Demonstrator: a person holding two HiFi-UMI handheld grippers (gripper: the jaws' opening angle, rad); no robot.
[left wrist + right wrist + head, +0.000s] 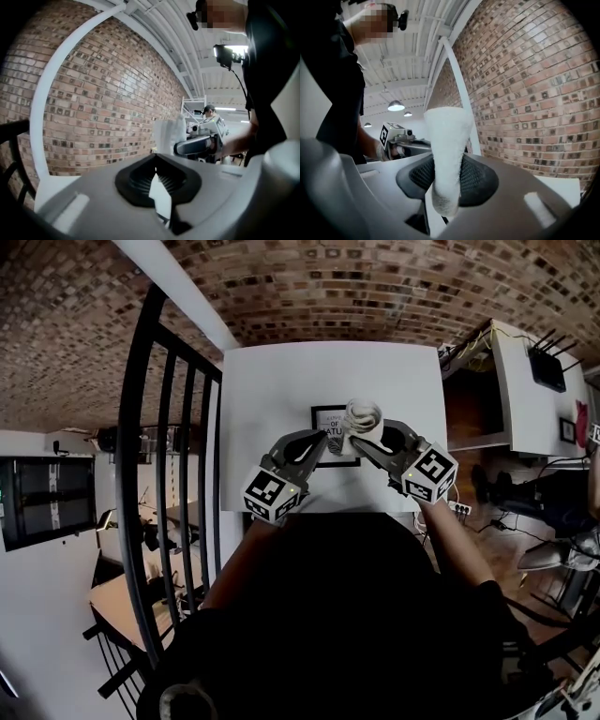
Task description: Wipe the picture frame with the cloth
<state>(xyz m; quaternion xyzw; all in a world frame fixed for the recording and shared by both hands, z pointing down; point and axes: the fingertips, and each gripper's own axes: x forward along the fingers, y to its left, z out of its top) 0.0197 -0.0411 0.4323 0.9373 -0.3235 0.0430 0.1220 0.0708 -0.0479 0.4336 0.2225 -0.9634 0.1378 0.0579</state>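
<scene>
Right hand-held gripper (356, 442) pinches the cloth (363, 416) over the picture frame (328, 427) lying on the surface (281, 381). Left hand-held gripper (323, 443) sits narrow and empty at the frame's edge. Risk: the unpinned frame may slide under wiping.

The white table (272, 381) is lying bare all round the picture frame (323, 418) and cloth (362, 415) (brick wall (375, 287) behind); a black railing (132, 427) is probably hugging its left edge.

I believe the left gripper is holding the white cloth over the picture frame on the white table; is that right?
Not quite: the right gripper holds the white cloth, jaws clamped on it, as the right gripper view shows. It is over the picture frame on the white table.
</scene>
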